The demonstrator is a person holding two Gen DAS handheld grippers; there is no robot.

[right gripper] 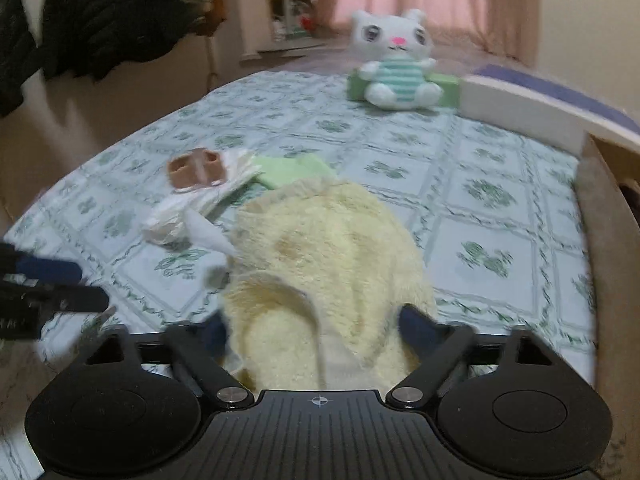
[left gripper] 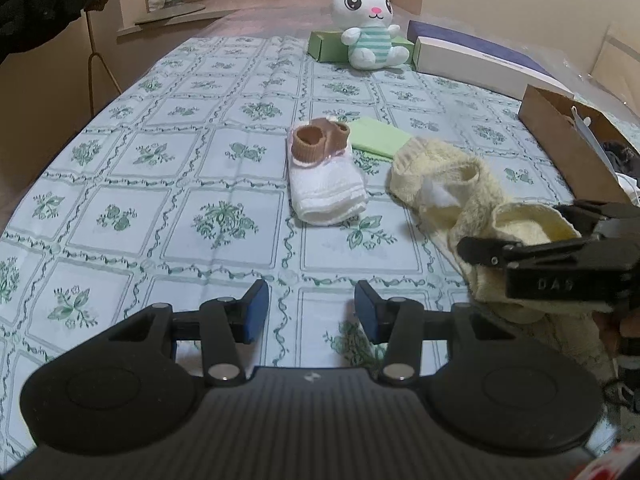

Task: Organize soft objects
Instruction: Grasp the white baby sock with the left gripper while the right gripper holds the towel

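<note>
the left gripper [left gripper: 311,312] sits lowest in its own view, its blue pads about half apart with only bare tablecloth [left gripper: 120,184] between them; it holds nothing. just to its right, at the edge of that view, the right gripper [left gripper: 516,236] reaches in from the side over a pale yellow fuzzy cloth [left gripper: 452,188].

in the right wrist view, which is blurred, the right gripper [right gripper: 312,328] has its jaws spread wide, and the yellow fuzzy cloth [right gripper: 332,240] fills the gap between them, bunched right up against the gripper body and spilling forward across the table. whether the pads actually press on the cloth cannot be told; the left finger is largely hidden behind the fabric.

beyond the left gripper, well apart from it, lies a folded white cloth [left gripper: 326,190] with a small brown sock-like piece [left gripper: 318,140] resting on its far end. a folded light green cloth [left gripper: 378,138] lies just behind, touching the far edge of the yellow one. at the far end of the table a white plush bunny [left gripper: 370,28] in a striped shirt sits against a green box [left gripper: 324,46]. a brown cardboard box [left gripper: 568,136] stands at the right edge.
</note>
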